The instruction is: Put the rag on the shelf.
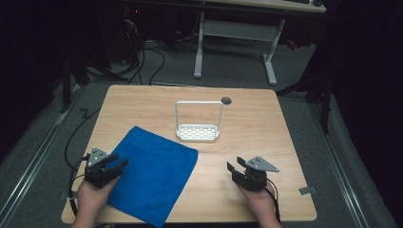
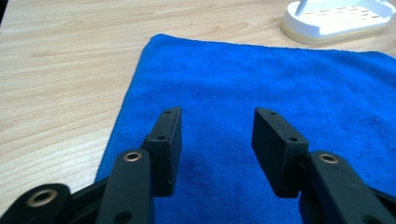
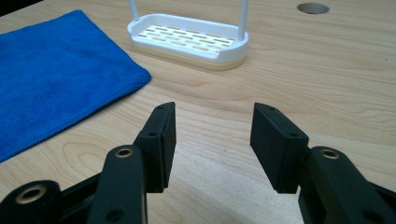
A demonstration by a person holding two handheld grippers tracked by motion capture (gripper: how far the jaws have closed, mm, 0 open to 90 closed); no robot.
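A blue cloth lies flat on the wooden table, spread over its front left part. My left gripper hovers at the cloth's left edge, jaws open with nothing between them; in the left gripper view the cloth stretches out under the left gripper. My right gripper is open over bare wood at the front right, apart from the cloth. A white slotted rack with a tall hoop handle stands mid-table, seen ahead of the right gripper as the rack.
A round grommet hole is set into the table behind the rack. A white-legged desk and cables stand on the floor beyond the far edge. A grey tape patch marks the table's front right corner.
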